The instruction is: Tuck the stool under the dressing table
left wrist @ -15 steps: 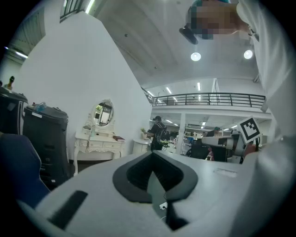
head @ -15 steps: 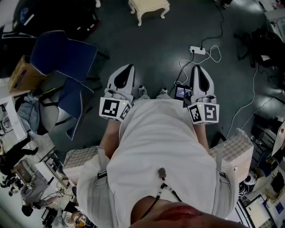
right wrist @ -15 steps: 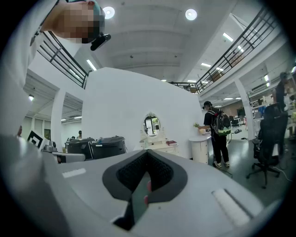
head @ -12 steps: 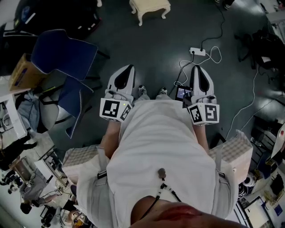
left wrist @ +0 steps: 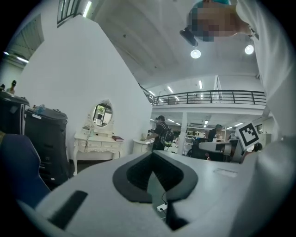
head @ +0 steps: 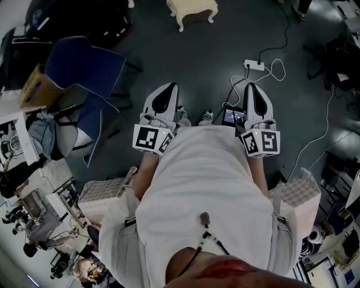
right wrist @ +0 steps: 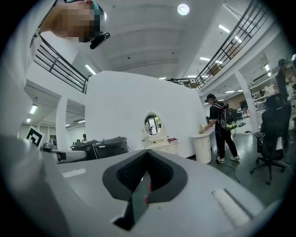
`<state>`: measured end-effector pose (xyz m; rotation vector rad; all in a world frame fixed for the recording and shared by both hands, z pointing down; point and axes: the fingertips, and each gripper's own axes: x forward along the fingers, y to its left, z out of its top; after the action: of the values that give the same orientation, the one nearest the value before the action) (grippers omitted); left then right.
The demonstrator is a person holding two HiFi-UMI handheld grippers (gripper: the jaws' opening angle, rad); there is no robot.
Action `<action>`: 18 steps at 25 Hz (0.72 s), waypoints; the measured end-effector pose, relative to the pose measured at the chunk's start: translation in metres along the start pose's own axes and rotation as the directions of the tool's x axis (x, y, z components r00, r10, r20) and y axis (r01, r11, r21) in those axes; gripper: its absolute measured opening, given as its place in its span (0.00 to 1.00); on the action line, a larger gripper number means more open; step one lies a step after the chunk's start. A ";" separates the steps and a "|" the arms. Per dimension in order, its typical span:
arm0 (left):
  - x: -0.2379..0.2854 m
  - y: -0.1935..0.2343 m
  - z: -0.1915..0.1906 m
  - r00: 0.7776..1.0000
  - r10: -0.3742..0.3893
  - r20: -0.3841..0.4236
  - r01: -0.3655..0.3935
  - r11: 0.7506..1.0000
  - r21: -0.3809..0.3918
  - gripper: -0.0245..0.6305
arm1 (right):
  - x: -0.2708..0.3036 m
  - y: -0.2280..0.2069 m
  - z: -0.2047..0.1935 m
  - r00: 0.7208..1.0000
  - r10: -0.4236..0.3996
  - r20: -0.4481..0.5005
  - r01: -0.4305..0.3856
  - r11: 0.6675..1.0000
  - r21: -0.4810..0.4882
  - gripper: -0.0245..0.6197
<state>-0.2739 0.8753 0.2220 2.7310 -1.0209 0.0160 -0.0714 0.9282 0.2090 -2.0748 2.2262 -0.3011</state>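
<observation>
head view shows left gripper (head: 167,91) and right gripper (head: 253,91) both closed and empty, stool (head: 191,9) well apart.

A: How is the person holding the two claws?

B: The left claw (head: 167,90) and the right claw (head: 252,89) are pointing forward and level. They are sitting side by side in front of the body, well apart from each other.

A: Are the jaws standing apart?

B: No. On both claws the jaws are pressing together, and nothing is sitting between them.

A: And the arms?

B: The left forearm (head: 145,170) and the right forearm (head: 257,170) are reaching forward close along the torso, each one carrying its claw by the rear end.
</observation>
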 end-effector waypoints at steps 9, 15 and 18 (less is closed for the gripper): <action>0.020 -0.028 -0.005 0.998 0.053 0.016 -0.053 0.998 -0.019 0.05 | -0.011 -0.033 0.004 0.998 0.059 0.018 -0.058 0.998 -0.013 0.05; 0.038 -0.051 -0.014 0.997 0.071 0.024 -0.070 0.997 -0.040 0.05 | -0.019 -0.062 0.005 0.996 0.087 0.006 -0.087 0.996 -0.013 0.05; 0.045 -0.058 -0.017 0.998 0.065 0.019 -0.064 0.997 -0.045 0.05 | -0.020 -0.072 0.001 0.997 0.076 -0.015 -0.076 0.997 -0.004 0.05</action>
<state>-0.2007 0.8923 0.2308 2.6626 -1.1015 -0.0230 0.0004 0.9434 0.2207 -1.9906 2.3098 -0.3071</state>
